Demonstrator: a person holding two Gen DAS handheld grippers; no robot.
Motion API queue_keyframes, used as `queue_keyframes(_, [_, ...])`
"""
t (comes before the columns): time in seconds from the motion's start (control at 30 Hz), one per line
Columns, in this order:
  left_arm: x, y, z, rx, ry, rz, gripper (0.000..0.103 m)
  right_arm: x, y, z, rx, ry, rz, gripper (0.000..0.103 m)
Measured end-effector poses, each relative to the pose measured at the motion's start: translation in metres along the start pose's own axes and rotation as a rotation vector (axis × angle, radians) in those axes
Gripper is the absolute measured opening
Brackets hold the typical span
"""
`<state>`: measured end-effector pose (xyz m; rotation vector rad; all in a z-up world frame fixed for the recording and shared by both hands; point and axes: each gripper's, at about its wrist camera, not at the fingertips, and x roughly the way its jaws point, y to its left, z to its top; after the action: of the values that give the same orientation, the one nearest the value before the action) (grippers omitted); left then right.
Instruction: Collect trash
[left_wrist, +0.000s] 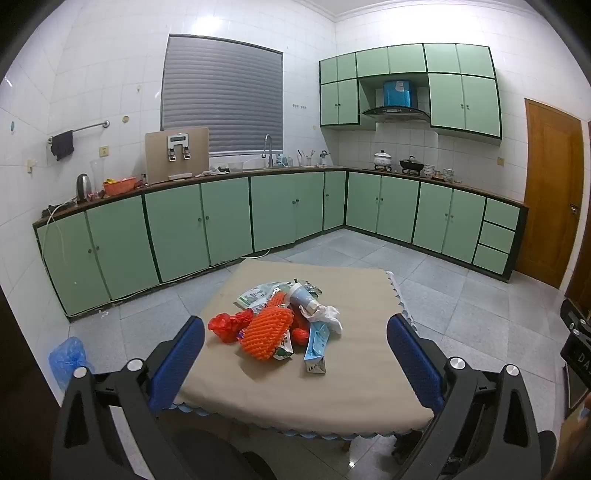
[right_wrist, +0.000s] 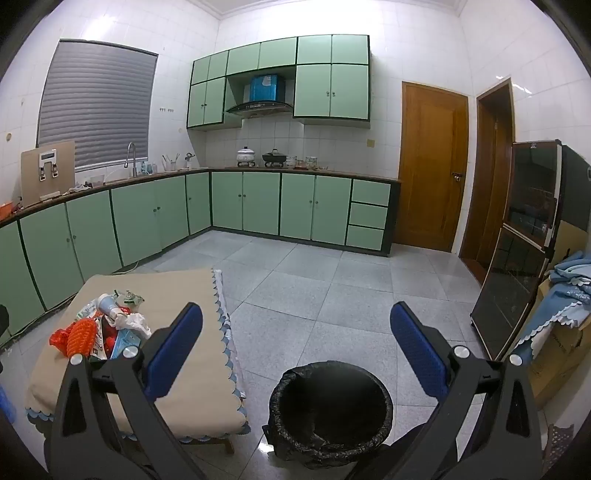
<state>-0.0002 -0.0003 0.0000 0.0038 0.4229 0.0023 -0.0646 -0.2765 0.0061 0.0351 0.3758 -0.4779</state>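
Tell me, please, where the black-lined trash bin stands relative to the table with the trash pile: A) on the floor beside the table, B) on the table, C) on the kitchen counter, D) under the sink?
A: in the right wrist view the trash bin stands on the grey floor tiles just beside the cloth-covered table, apart from the trash pile.

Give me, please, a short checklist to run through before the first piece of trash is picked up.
1. Left gripper jaws wide, nothing between them: ok.
2. Right gripper jaws wide, nothing between them: ok.
3. Trash pile within view on the table, unobstructed: ok.
4. Bin lined with a black bag, mouth open: ok.
5. Bin has room: cannot tell, inside is dark.
6. Floor between table and bin bare: ok.
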Motion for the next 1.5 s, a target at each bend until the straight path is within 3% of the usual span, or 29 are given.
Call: queue_keyframes(1.5, [0.001,0.0005,-0.0012,0.001,0.008,0.004,0.097,0.0008,-0.0011,-0.0016,-0.007,-0.003,0.01,0.098])
